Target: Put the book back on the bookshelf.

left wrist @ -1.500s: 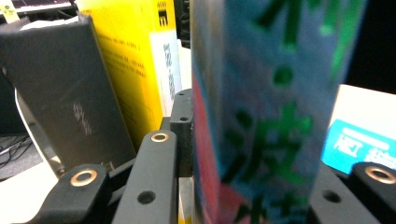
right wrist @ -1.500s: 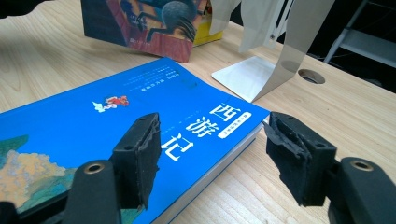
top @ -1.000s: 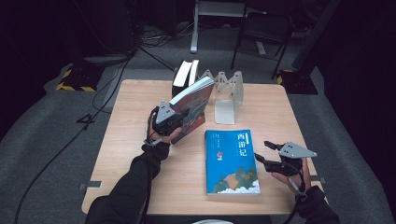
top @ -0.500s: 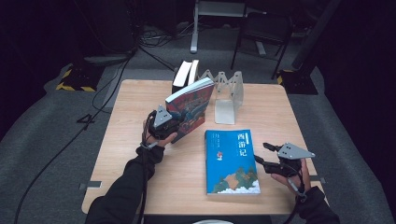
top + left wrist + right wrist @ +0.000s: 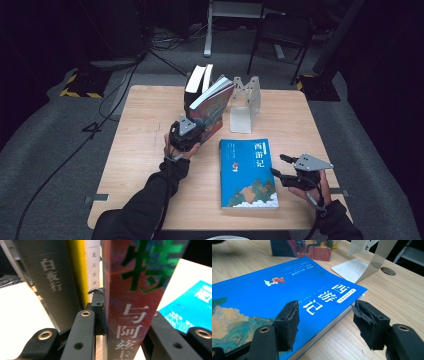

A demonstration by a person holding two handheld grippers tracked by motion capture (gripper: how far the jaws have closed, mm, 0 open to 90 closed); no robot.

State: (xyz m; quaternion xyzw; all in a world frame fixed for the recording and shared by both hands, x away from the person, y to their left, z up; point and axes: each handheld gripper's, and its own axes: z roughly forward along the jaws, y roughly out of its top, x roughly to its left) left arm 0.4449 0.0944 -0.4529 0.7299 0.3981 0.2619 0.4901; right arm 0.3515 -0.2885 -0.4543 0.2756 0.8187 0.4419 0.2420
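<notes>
— What has changed?
— The left tongs, clamped on the red book's spine, have just tightened and tipped it toward the standing books at the surface's far edge.
— And the right tongs?
— Open, idle beside the flat blue book; probably next.

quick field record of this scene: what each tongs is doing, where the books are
left tongs: shut on the colourful book, jaws have just been closing on its spine
colourful book: tilted, leaning toward the standing books
right tongs: open, jaws astride the blue book's edge, not pressing
blue book: flat on the table
bookend: metal, beside the leaning book
</notes>
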